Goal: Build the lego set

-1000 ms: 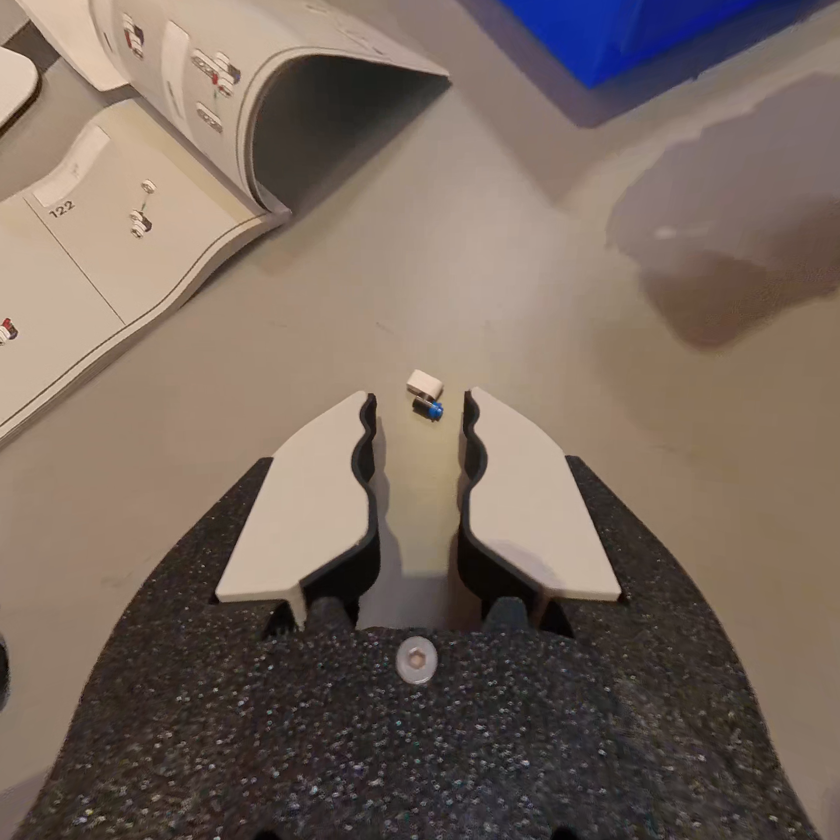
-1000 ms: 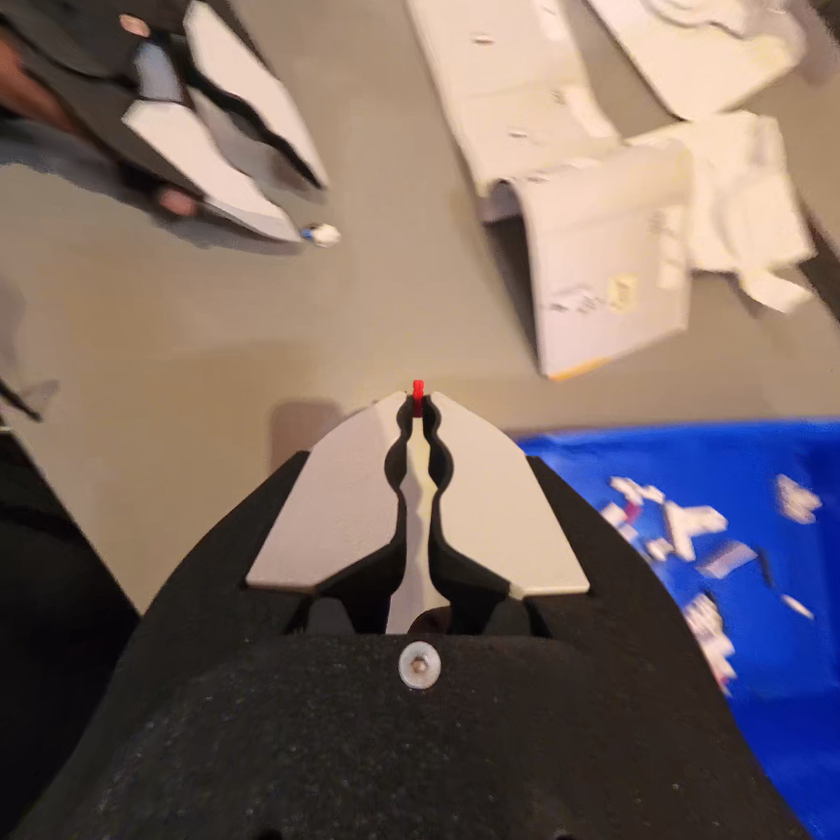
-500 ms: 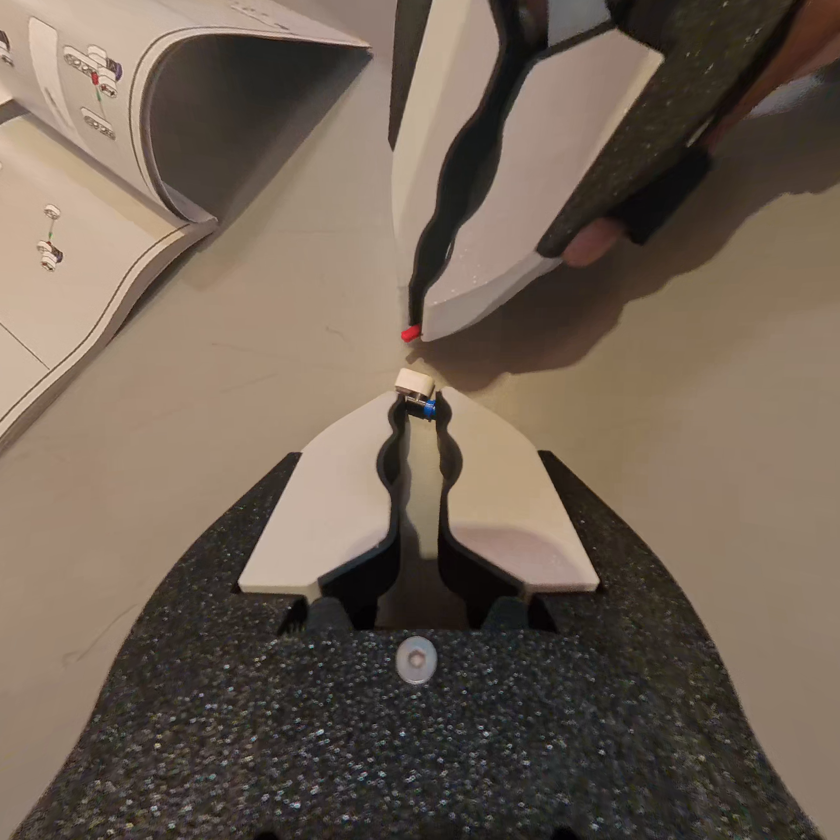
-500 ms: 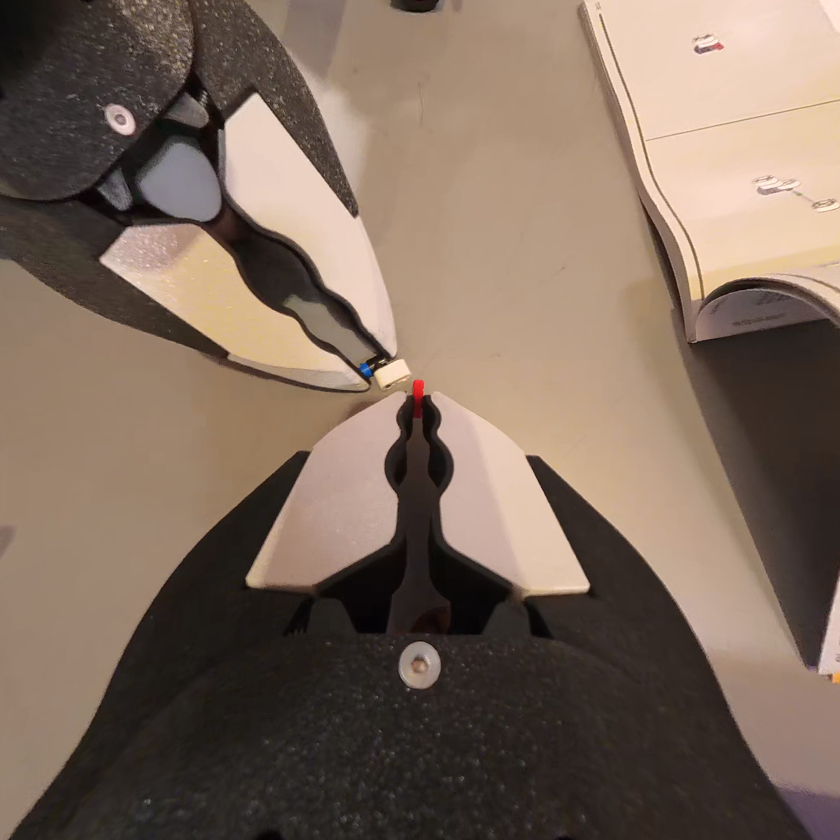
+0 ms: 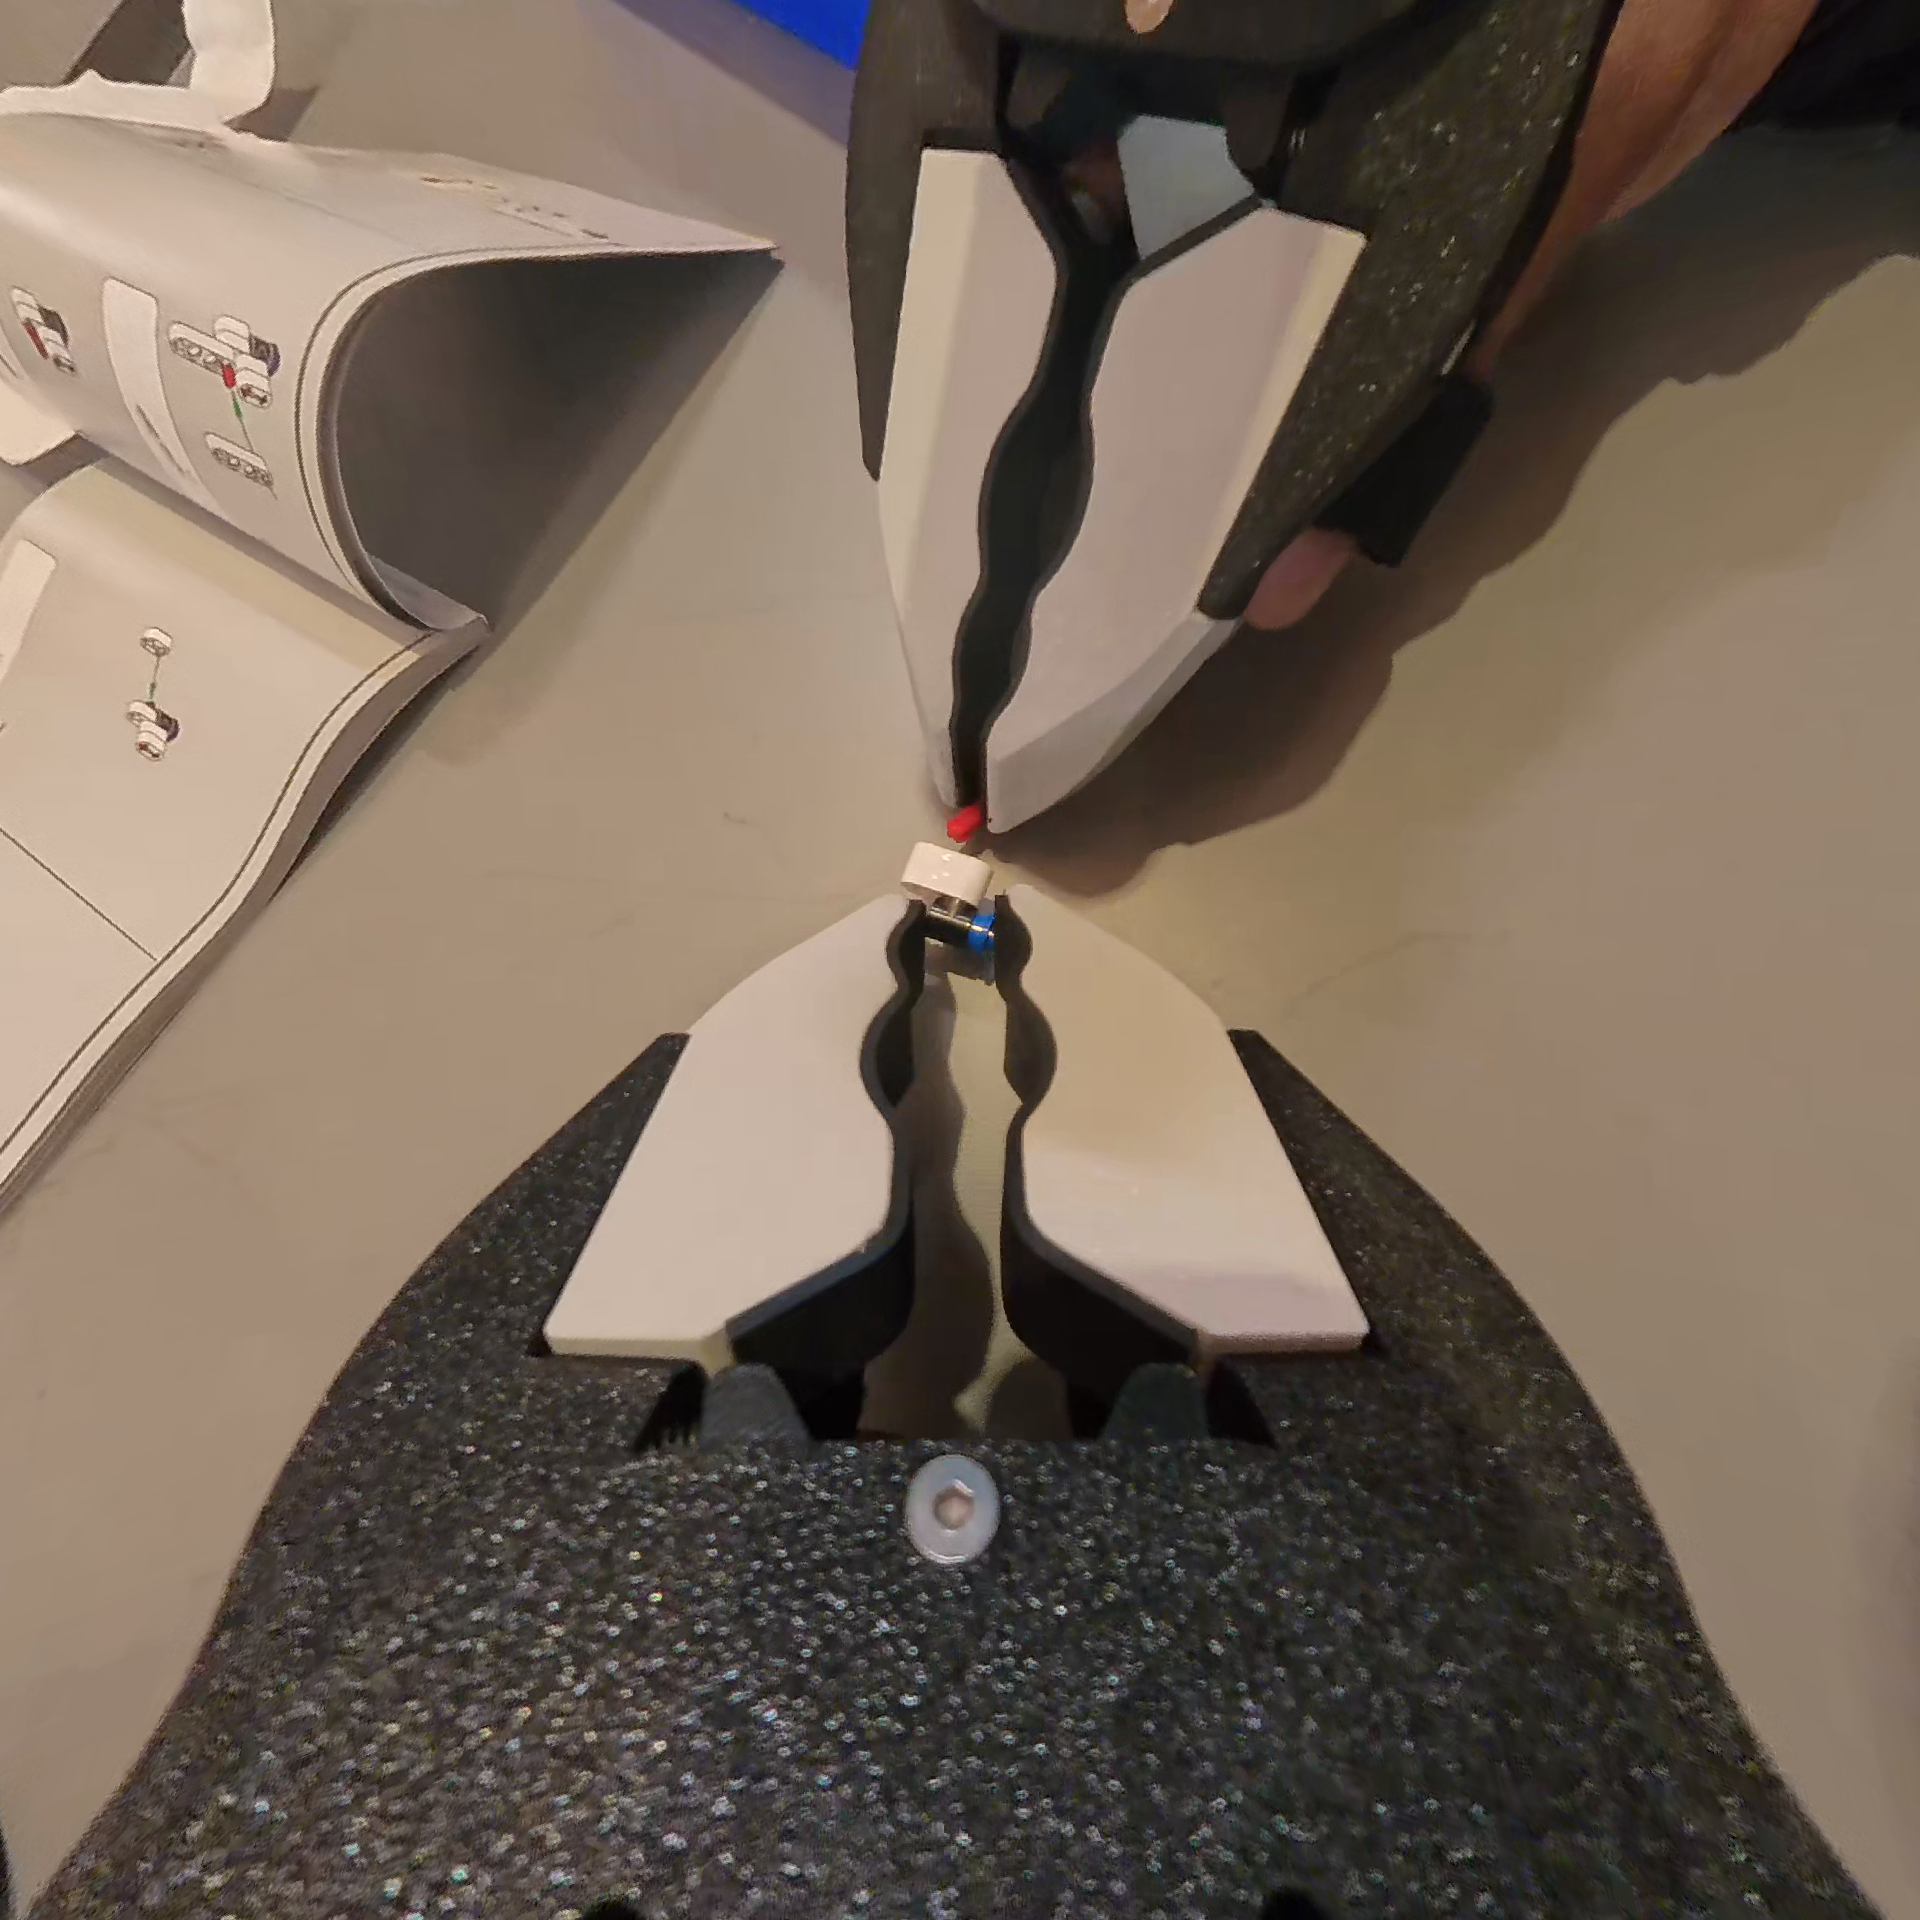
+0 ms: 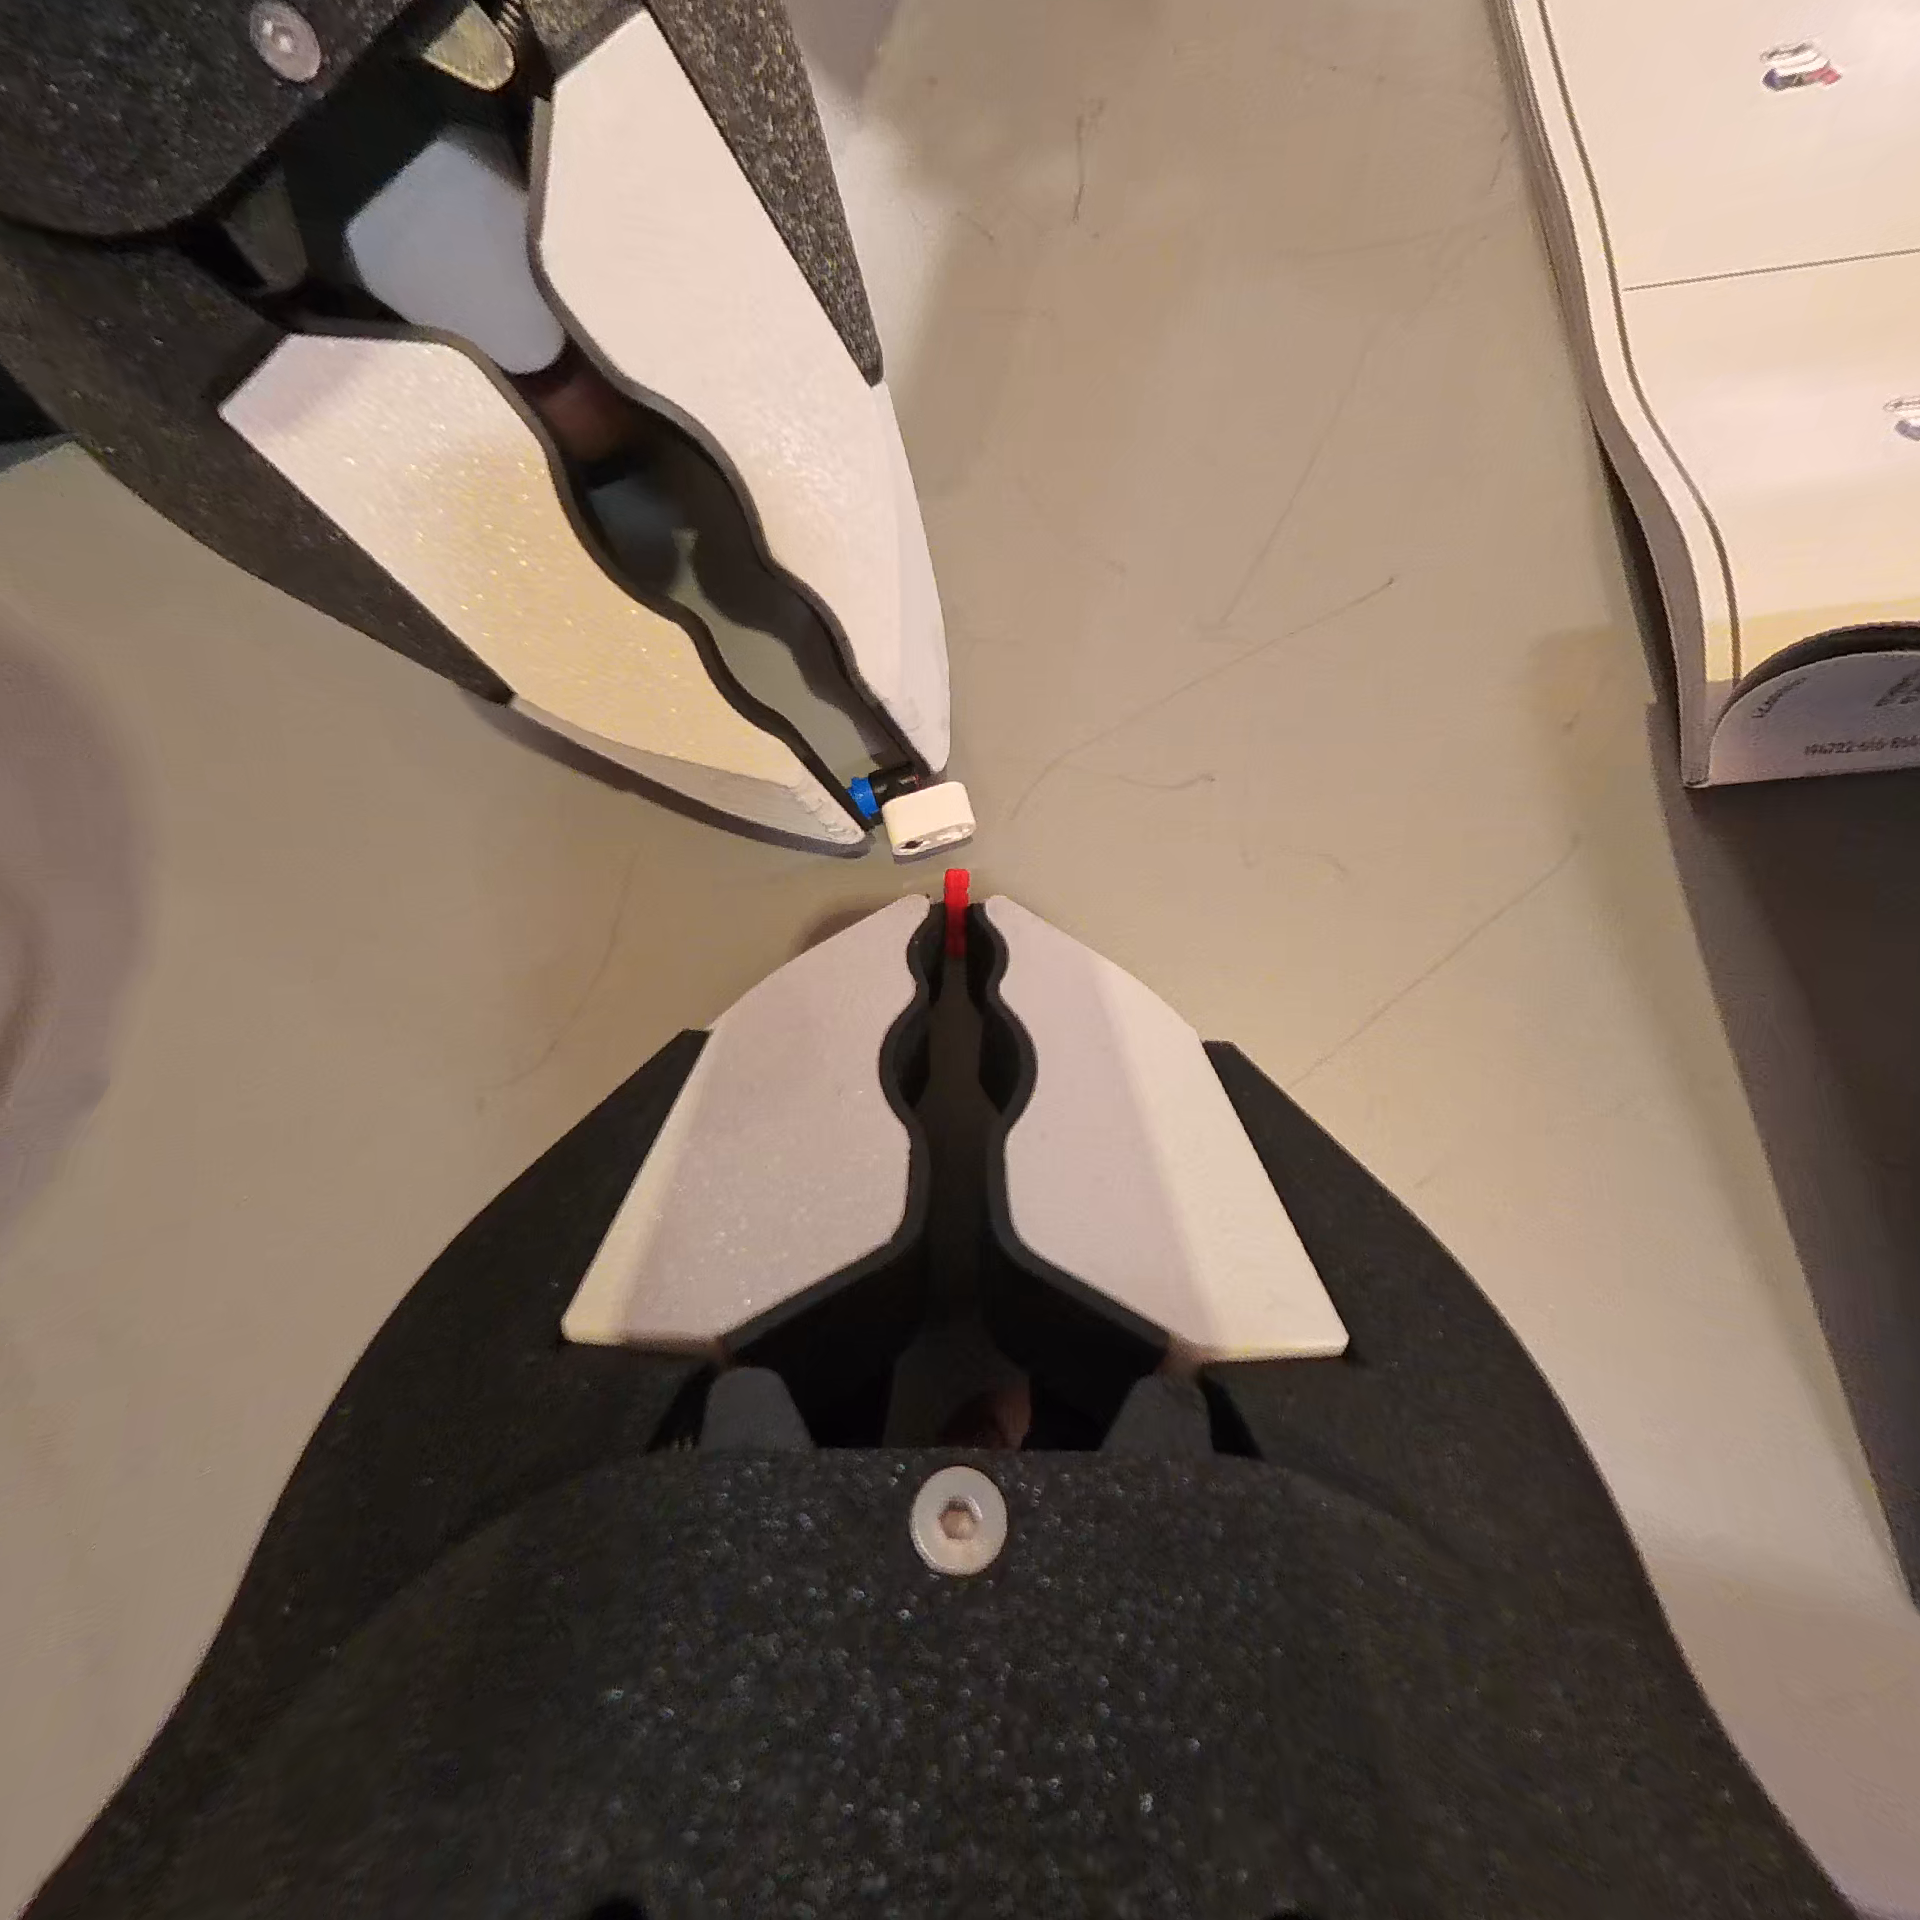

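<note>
My left gripper (image 5: 954, 928) is shut on a small assembly: a black and blue pin (image 5: 966, 928) between the pads, with a white block (image 5: 943, 871) sticking out in front of the tips. It also shows in the right wrist view (image 6: 902, 805), with the white block (image 6: 928, 819) at its tip. My right gripper (image 6: 957, 902) is shut on a thin red pin (image 6: 955, 909) that pokes out past its fingertips. In the left wrist view the right gripper (image 5: 971, 798) points down at the white block, and the red pin (image 5: 963, 821) is just short of it.
An open instruction booklet (image 5: 208, 499) lies on the beige table (image 5: 623, 727) at the left; it shows at the right in the right wrist view (image 6: 1766, 364). A hand (image 5: 1288, 582) holds the right gripper. A blue bin corner (image 5: 821, 21) is at the top. Only a small space, under 4 cm, lies between the two pairs of fingers.
My left gripper closed on the white, black and blue assembly that lay on the table. My right gripper came in with the red pin and now faces the white block tip to tip.
</note>
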`<state>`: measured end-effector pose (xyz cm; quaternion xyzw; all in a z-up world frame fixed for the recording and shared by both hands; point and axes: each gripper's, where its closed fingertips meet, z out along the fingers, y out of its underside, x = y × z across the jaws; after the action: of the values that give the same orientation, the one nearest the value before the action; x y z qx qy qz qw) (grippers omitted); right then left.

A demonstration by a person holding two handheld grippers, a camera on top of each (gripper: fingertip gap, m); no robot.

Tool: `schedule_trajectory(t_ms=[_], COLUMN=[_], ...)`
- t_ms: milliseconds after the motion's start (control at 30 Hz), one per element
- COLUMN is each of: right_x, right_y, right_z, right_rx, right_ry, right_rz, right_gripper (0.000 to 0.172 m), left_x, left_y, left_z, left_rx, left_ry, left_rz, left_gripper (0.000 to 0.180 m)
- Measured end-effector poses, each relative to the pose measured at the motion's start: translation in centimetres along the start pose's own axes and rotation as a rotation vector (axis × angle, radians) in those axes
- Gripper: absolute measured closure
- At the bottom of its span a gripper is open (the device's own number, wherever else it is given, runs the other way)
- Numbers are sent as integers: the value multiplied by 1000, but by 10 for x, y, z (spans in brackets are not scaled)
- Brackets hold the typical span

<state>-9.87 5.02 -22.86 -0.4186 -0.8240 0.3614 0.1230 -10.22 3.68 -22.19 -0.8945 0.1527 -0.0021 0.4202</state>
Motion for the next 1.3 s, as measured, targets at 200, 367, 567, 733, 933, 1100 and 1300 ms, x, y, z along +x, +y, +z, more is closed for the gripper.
schedule_trajectory(t_ms=[200,367,567,733,933,1100,1300], right_x=[-4,-6,-7,-8,-6,-1,-1], right_y=[3,3,4,3,4,6,3], right_z=[2,2,3,3,2,-2,-4], right_rx=[-20,-27,-31,-31,-30,-22,-2], right_ry=[-7,-17,-14,-16,-15,-8,-12], right_rz=[-22,-30,-41,-53,-54,-51,-68], right_gripper=[168,168,168,168,168,168,168], left_x=[6,9,10,10,11,11,10], left_y=[1,3,2,2,3,4,3], left_z=[1,2,2,2,1,1,0], left_rx=[-9,-27,-28,-20,-19,-22,-14], left_ry=[17,14,14,23,44,52,45], left_rz=[54,96,123,115,96,79,70], left_gripper=[168,168,168,168,168,167,164])
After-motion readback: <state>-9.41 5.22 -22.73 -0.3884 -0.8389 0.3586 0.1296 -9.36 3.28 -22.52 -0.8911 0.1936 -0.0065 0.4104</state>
